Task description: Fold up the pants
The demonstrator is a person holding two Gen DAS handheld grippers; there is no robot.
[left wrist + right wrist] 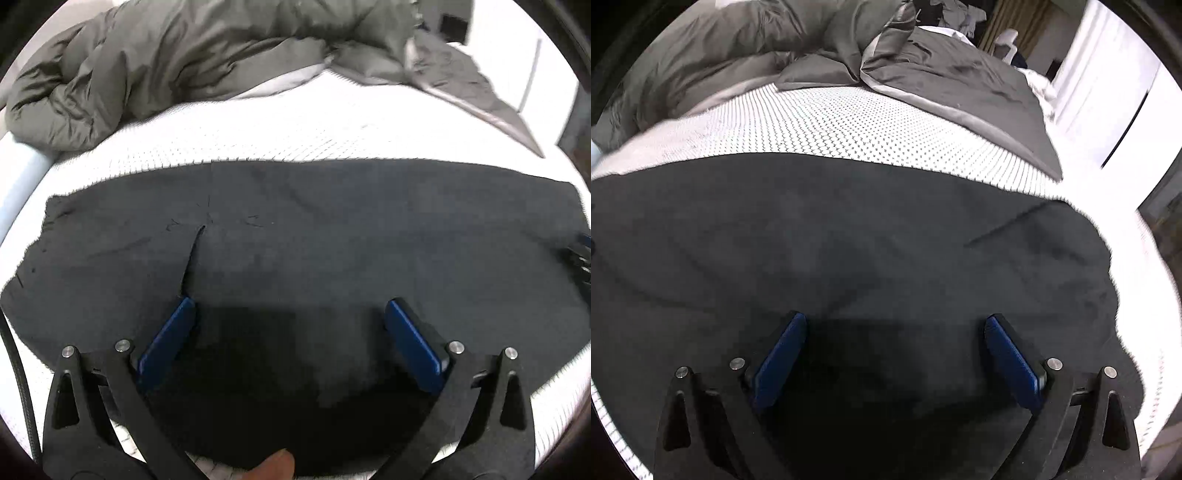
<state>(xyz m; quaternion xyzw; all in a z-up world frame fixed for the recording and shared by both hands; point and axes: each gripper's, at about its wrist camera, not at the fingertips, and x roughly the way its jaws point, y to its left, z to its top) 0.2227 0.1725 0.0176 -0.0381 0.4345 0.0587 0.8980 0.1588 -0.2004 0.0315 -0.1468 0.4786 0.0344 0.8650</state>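
Dark grey pants [314, 236] lie flat across a white dotted mattress [280, 136], running left to right. A short slit or seam opening [192, 254] shows near their left part. My left gripper [290, 308] hovers open just over the near edge of the fabric, its blue pads [168, 339] spread wide with nothing between them. In the right wrist view the same pants [849, 236] fill the middle, and my right gripper [895, 323] is likewise open above the cloth, holding nothing. The right gripper's tip [581, 254] peeks in at the far right of the left wrist view.
A crumpled grey duvet [177, 59] is heaped along the far side of the bed, with a grey pillow and folded cover [945, 74] at the back right. A white wall and door [1108, 92] stand to the right. A fingertip [275, 463] shows at the bottom edge.
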